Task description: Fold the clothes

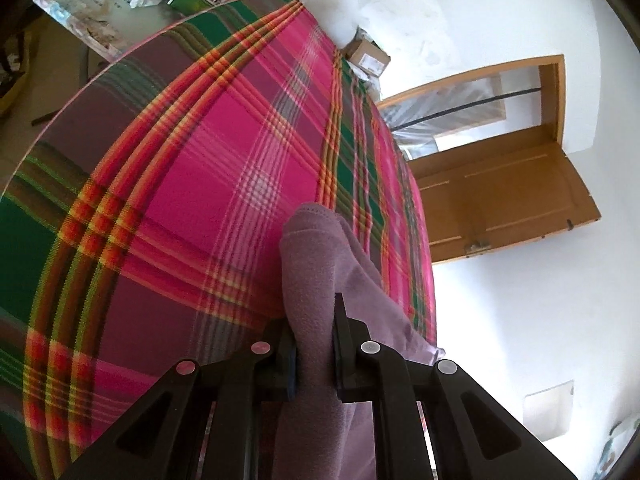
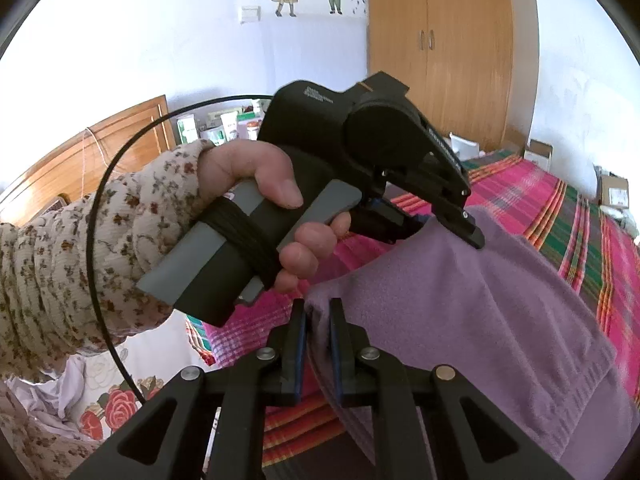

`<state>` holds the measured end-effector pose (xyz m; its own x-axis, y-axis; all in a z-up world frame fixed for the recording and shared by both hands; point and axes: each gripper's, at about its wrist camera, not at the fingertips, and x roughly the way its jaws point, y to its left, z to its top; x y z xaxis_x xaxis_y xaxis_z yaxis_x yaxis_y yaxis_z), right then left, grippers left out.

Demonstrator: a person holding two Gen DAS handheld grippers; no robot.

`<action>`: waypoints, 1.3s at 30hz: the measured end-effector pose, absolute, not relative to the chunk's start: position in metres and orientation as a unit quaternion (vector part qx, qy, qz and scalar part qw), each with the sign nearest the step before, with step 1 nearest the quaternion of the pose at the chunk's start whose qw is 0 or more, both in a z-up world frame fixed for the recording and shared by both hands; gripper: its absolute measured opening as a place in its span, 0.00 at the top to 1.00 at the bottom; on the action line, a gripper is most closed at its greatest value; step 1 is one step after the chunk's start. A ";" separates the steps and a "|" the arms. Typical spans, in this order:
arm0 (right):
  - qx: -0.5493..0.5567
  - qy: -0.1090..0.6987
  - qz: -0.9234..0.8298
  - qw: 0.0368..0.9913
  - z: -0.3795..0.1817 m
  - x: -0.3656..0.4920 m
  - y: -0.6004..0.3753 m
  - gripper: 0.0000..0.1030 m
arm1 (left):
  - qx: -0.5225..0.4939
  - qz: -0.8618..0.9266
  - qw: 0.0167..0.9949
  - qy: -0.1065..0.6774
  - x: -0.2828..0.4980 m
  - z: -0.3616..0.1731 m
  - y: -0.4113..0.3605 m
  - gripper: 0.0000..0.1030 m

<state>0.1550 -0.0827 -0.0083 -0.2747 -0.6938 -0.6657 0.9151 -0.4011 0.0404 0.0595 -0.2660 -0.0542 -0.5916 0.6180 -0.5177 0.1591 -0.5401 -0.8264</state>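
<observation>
home bedroom | plaid bed (image 1: 180, 184) | wooden wardrobe (image 2: 440, 52)

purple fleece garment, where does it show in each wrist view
Left wrist: purple fleece garment bottom centre, a bunched fold clamped in the left gripper.
Right wrist: lower right, spread wide, an edge clamped in the right gripper.
Shared landmark: pink plaid bedcover beneath it.

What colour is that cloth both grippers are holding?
The cloth is plain lilac purple, fleecy-looking; the right wrist view shows it best.
</observation>
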 end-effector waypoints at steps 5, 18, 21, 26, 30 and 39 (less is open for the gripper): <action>0.338 0.175 -0.768 0.515 -0.018 0.151 -0.086 0.86 | -0.432 0.764 0.144 -0.457 0.059 -0.062 -0.268 0.86; 0.298 0.102 -0.822 0.475 0.026 0.135 -0.014 0.70 | -0.399 0.807 0.096 -0.424 0.078 -0.026 -0.262 0.74; 0.294 0.086 -0.843 0.441 0.030 0.124 0.019 0.69 | -0.371 0.818 0.086 -0.432 0.091 -0.015 -0.265 0.74; 0.329 0.052 -0.886 0.322 0.020 0.089 0.074 0.69 | -0.349 0.829 0.090 -0.427 0.105 0.005 -0.254 0.74; 0.366 0.034 -0.906 0.210 0.003 0.062 0.137 0.69 | -0.350 0.838 0.101 -0.406 0.104 0.013 -0.229 0.74; 0.387 0.001 -0.921 0.046 -0.017 0.041 0.245 0.69 | -0.402 0.831 0.178 -0.339 0.078 0.009 -0.143 0.74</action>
<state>0.0411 0.2449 -0.0173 -0.6963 -0.0839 -0.7128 0.0857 -0.9958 0.0334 0.0781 -0.1433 0.0087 -0.6127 0.5690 -0.5485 -0.0230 -0.7065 -0.7073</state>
